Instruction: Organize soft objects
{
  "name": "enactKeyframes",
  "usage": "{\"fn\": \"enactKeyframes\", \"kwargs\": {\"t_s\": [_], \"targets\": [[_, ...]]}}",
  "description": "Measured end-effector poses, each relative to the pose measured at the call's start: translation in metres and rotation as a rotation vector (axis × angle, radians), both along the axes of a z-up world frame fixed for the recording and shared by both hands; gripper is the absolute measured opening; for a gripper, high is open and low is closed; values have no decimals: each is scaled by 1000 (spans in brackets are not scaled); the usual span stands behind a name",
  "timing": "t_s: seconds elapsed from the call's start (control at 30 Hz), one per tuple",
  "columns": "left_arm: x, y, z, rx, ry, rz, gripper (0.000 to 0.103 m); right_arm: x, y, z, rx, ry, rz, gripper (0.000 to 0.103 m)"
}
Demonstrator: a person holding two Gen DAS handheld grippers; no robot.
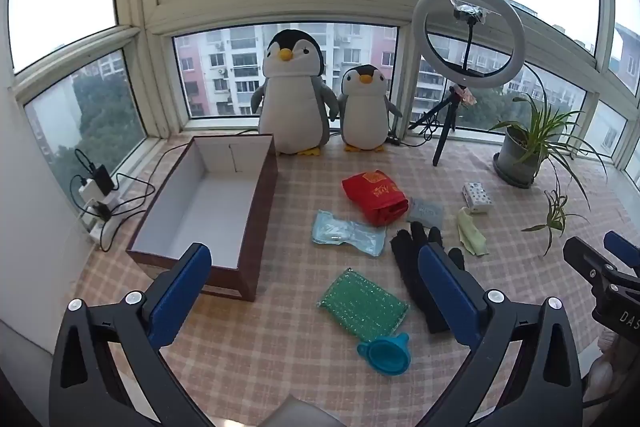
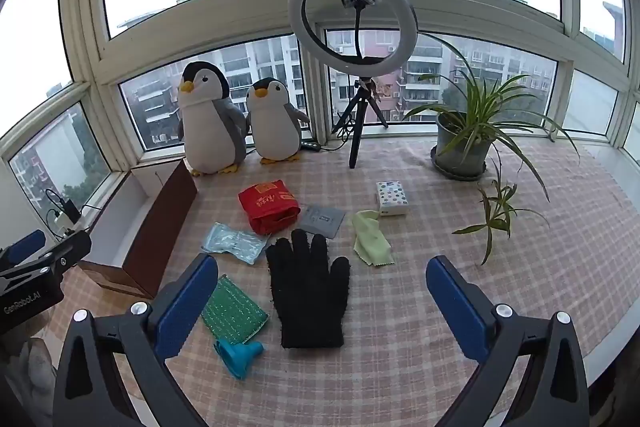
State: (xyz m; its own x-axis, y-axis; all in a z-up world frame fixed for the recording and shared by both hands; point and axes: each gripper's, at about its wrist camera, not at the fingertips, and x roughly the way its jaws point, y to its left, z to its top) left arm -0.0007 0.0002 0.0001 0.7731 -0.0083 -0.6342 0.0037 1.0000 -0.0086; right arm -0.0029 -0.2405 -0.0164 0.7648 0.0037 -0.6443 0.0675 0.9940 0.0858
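An open brown box with a white inside stands at the left; it also shows in the right wrist view. On the checked cloth lie a black glove, a green sponge, a red bag, a pale blue packet, a light green cloth, a grey pouch and a blue funnel. My left gripper is open and empty, above the sponge. My right gripper is open and empty, above the glove.
Two plush penguins stand by the window behind the box. A ring light on a tripod, a potted plant and a small tissue pack are at the back right. A power strip with cables lies at far left.
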Motion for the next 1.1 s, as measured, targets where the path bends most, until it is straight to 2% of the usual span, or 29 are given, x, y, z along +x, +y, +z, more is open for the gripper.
{"fn": "enactKeyframes", "kwargs": {"t_s": [0.03,0.17,0.27,0.43,1.1], "targets": [[-1,0,0,-4,3,-6,103,-1,0,0,8,-24,0,103],[-2,9,-4,-19,16,-7,103,-1,-1,-5,15,-13,-3,103],[1,0,-9,12,35,-7,103,-2,-2,-7,17,-6,-2,103],[4,2,-11,4,44,-4,103,-2,2,-10,8,10,-13,103],[7,4,-17,-18,62,-17,103,-1,4,-6,-17,-5,-26,103]]}}
